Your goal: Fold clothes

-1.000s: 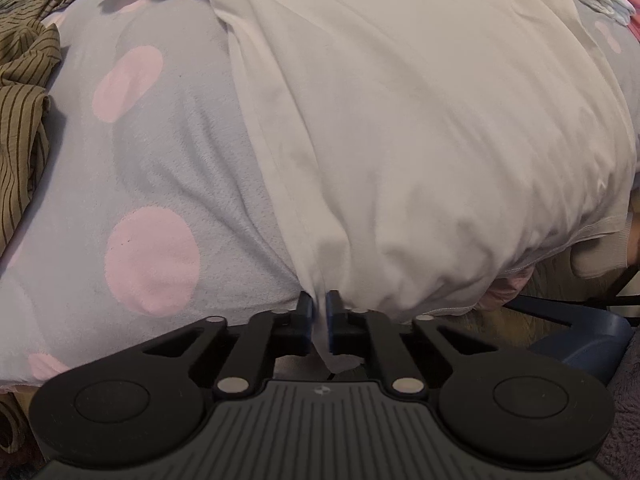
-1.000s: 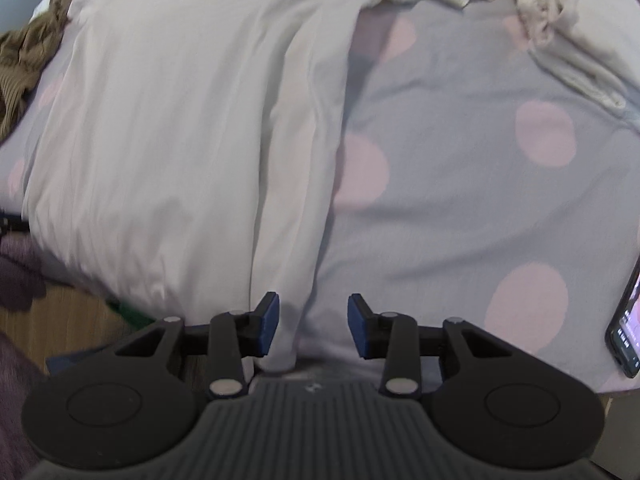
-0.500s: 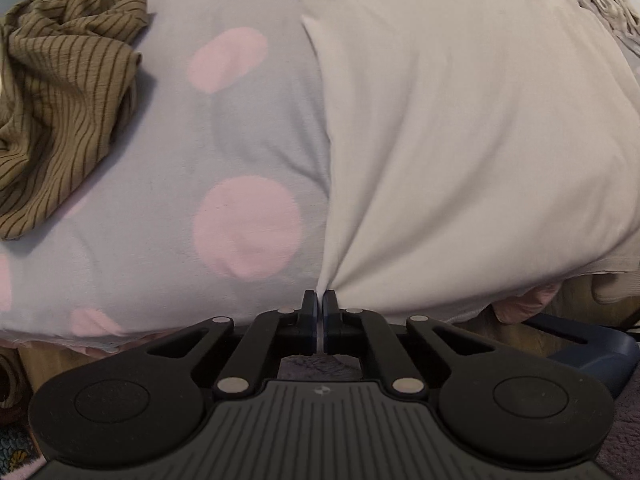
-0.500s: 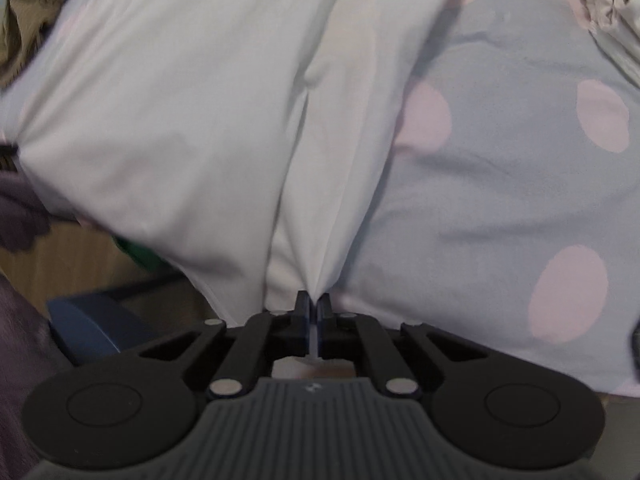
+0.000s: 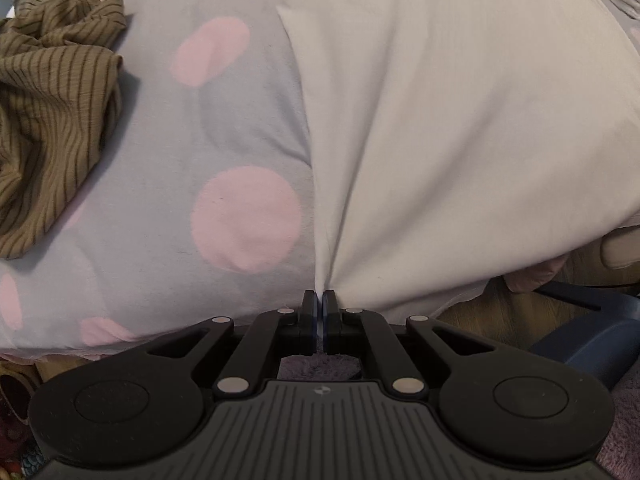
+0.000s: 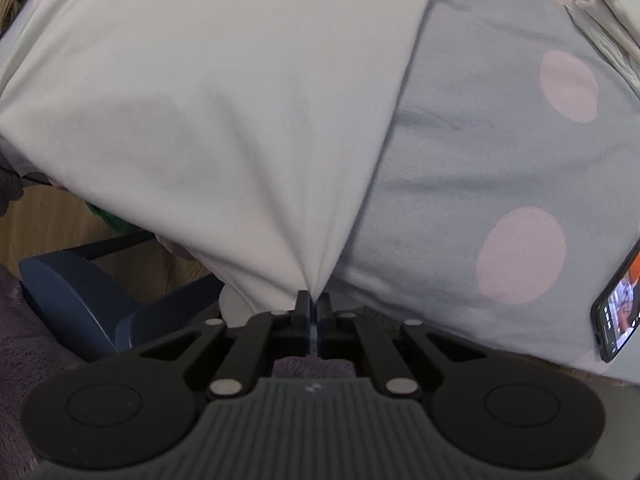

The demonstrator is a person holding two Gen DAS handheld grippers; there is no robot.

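A white garment [image 5: 460, 128] lies spread over a grey bed sheet with pink dots [image 5: 224, 152]. My left gripper [image 5: 319, 300] is shut on the garment's near left corner, and the cloth fans out tight from the pinch. In the right wrist view the same white garment [image 6: 224, 112] fills the left half, and my right gripper [image 6: 314, 300] is shut on its near right corner, pulling the fabric into a taut point. Both grippers point down at the near edge of the bed.
A crumpled olive striped garment [image 5: 52, 100] lies at the left of the bed. Pale crumpled clothing [image 6: 596, 4] sits at the far right. A phone with a lit screen [image 6: 618, 312] rests on the bed's right edge. A dark blue chair base [image 6: 80, 300] stands on the wooden floor.
My right gripper has shut on the garment's corner; it stood open a second ago. Both grippers have pulled the cloth taut, and its side folds have flattened out.
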